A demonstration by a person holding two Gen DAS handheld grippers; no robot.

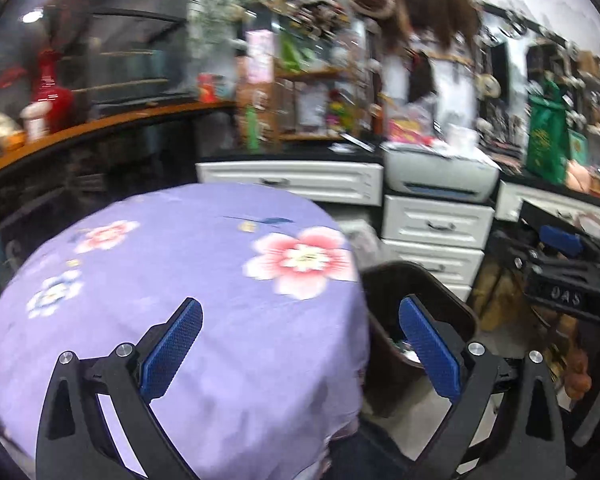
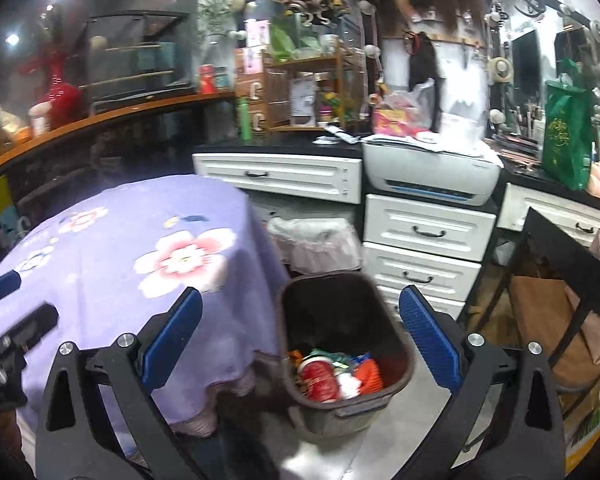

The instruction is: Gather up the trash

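- Closest in, the left gripper (image 1: pixel 300 344) is tilted gently downward, blue pads spread wide with nothing between them; one finger hangs over the purple cloth, the other over the bin's rim.
- The right gripper (image 2: pixel 300 340) has the same downward tilt, its jaws gaping just as wide and empty, and it frames the bin from above.
- Each gripper catches the other: the right one juts in at the right edge of the left wrist view, and the left one shows at the left edge of the right wrist view, over the cloth.
- Just beyond the fingers, the dark bin (image 2: pixel 340 292) stands on the pale floor, hard against the draped edge of the round worktop (image 2: pixel 112 248).
- There's the trash (image 2: pixel 332 372), down in the bottom of the bin: a red round container, white crumpled bits, orange and green wrappers piled together.
- The worktop wears a purple flowered cloth (image 1: pixel 180 280), and its top looks bare apart from the printed blossoms.
- Behind the bin, a second bin with a pale pink liner (image 2: pixel 316 240) sits between the worktop and the cabinet.
- Further back, white drawers (image 2: pixel 424 232) with dark handles, and a white printer (image 2: pixel 432 172) on the black counter above them.
- At the far right a green bag (image 2: pixel 566 132) stands on that counter; the cluttered shelves beyond are too blurred to read.
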